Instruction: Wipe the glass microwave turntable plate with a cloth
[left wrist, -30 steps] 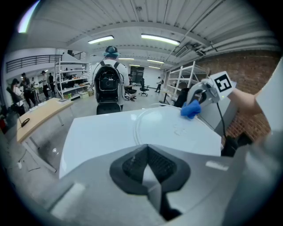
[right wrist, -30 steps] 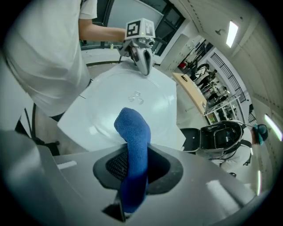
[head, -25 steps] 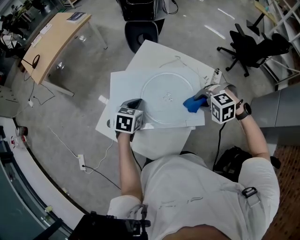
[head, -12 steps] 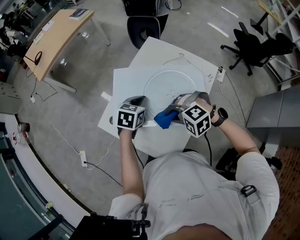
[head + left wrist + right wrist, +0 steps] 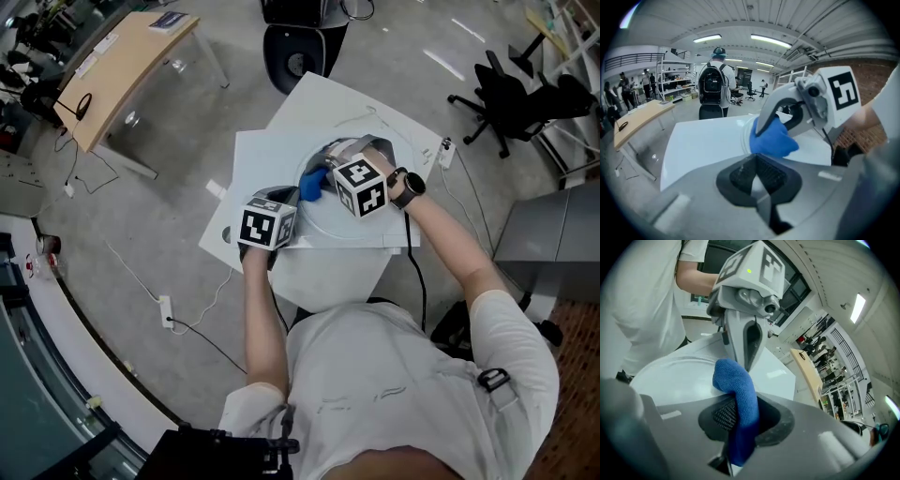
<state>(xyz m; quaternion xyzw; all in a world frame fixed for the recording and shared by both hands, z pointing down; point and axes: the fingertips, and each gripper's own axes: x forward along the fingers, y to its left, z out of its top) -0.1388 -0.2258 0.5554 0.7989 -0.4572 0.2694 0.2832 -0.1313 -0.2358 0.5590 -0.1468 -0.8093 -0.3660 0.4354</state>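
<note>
- Sweeping across the white tabletop, the wipe has travelled within the last second from the plate's right side, round its near edge, to its left side.
- The glass turntable plate lies flat in the middle of that tabletop. In the head view the right arm and its marker cube cover most of it.
- The left gripper has stayed at the plate's near-left rim. Its jaws are narrow and pinched on what looks like the rim itself, which would steady the glass.
- The right gripper now sits just beside the left one, its jaws clamped on the cloth.
- The blue cloth bulges out ahead of those jaws in a rounded fold that presses down on the glass.
- The near half of the plate has probably been covered and the far half probably has not. The next stroke should turn away from the left gripper so as not to knock it.
</note>
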